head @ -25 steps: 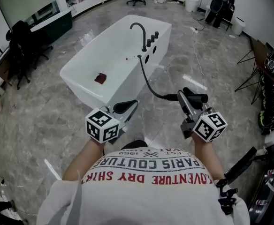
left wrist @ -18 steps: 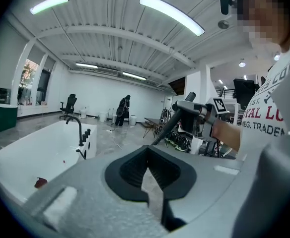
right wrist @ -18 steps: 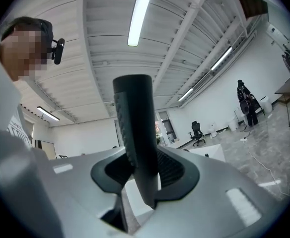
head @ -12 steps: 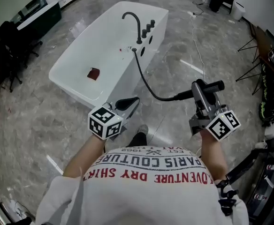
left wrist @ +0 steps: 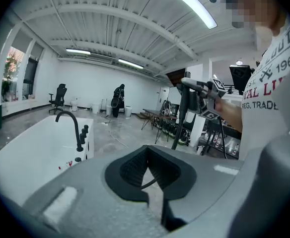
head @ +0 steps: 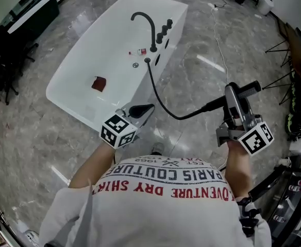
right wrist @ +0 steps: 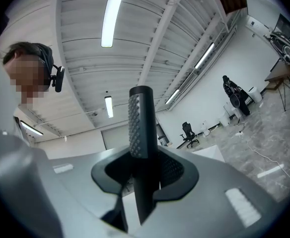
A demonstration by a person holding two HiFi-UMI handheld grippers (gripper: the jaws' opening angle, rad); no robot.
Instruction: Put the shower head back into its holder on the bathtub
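You stand on a grey marble floor (head: 202, 45) with the white bathtub (head: 78, 66) stretching away toward 11 o'clock, well apart from both grippers. A black hose (head: 163, 104) leaves the tub's deck near the taps and sags across the floor to 2 o'clock. There it meets the shower head (head: 251, 88), which is off the tub and held out over the floor at your right.

Your right gripper (head: 234, 98) is clamped across the shower head's dark, ribbed stem. In the right gripper view the stem (right wrist: 141, 148) rises upright between the pads, and the jaws have just been closing on it.

Your left gripper (head: 149, 107) points toward 1 o'clock, just short of the tub's near corner. Its jaws are pressed together with nothing between them, as the left gripper view (left wrist: 146, 155) shows.

The black arched faucet (head: 152, 35) stands on the tub's far end at 12 o'clock. A small red object (head: 98, 83) lies on the tub's floor at 10 o'clock.
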